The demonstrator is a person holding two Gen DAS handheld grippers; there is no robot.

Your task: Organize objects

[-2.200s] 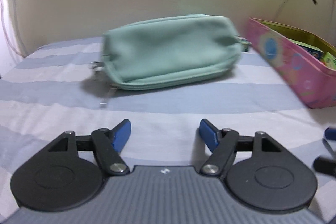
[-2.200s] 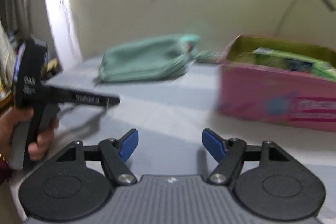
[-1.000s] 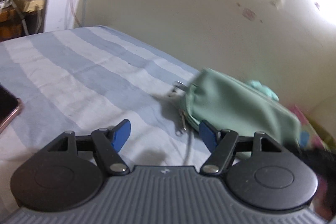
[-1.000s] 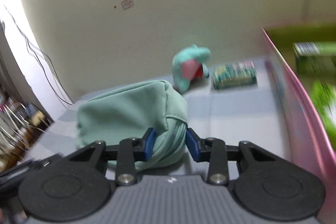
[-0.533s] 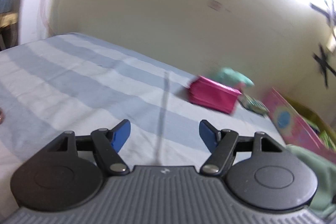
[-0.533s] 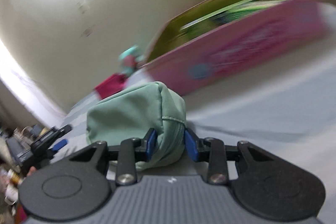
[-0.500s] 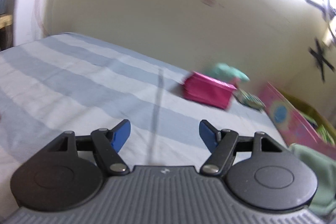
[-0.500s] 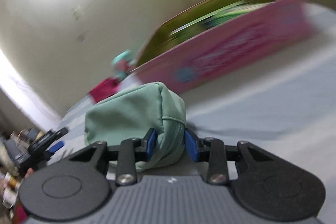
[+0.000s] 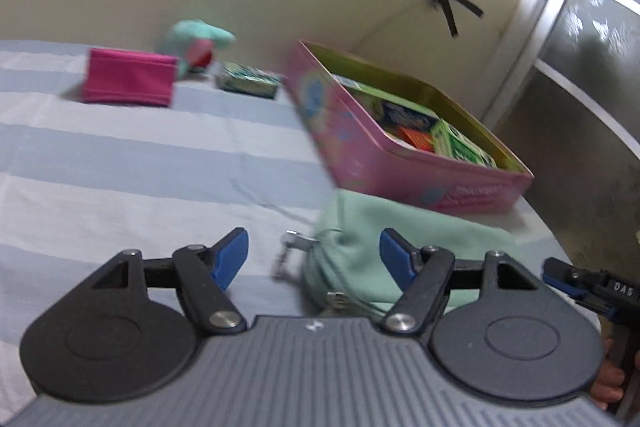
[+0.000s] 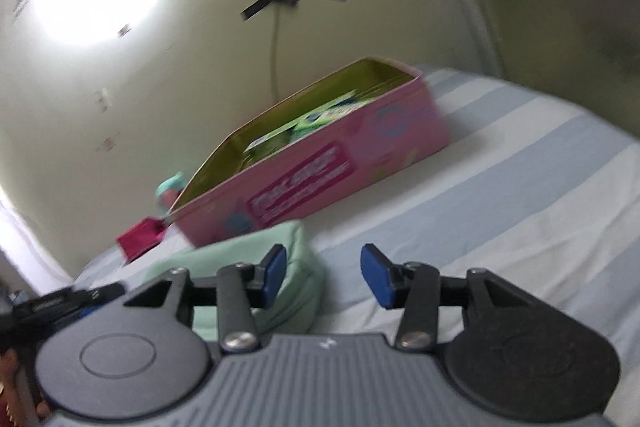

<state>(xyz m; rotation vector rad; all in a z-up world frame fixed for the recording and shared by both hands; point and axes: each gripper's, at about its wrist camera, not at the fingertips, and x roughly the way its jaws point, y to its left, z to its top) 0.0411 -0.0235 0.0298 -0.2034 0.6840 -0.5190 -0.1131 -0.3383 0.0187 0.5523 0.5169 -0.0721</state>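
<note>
Lying across the whole scene is the blue-and-white striped bed sheet, which carries everything. Next in size, the pink rectangular tin box w/ green-gold interior sits by the wall, part-filled w/ green cartons. Touching or just beside its near wall lies the mint-green fabric zip pouch, set down on the bed.

Right gripper: fingers have just been opening; pouch end sits by the left finger only, pads not pressing, nothing held. Left gripper: fingers have widened too, parted, w/ the pouch's zipper end and metal pull in the gap, no contact seen.

Smaller items at the far wall: magenta fabric wallet, teal plush toy, small green printed packet, all near each other.

Judgement: release of pouch is the step in hand. To do well, back right fingers off straight so they don't drag fabric; keep zip pull clear of left pads.

Writing: right tool body reads "DAS" in left view; box label pink, too blurred to read.
</note>
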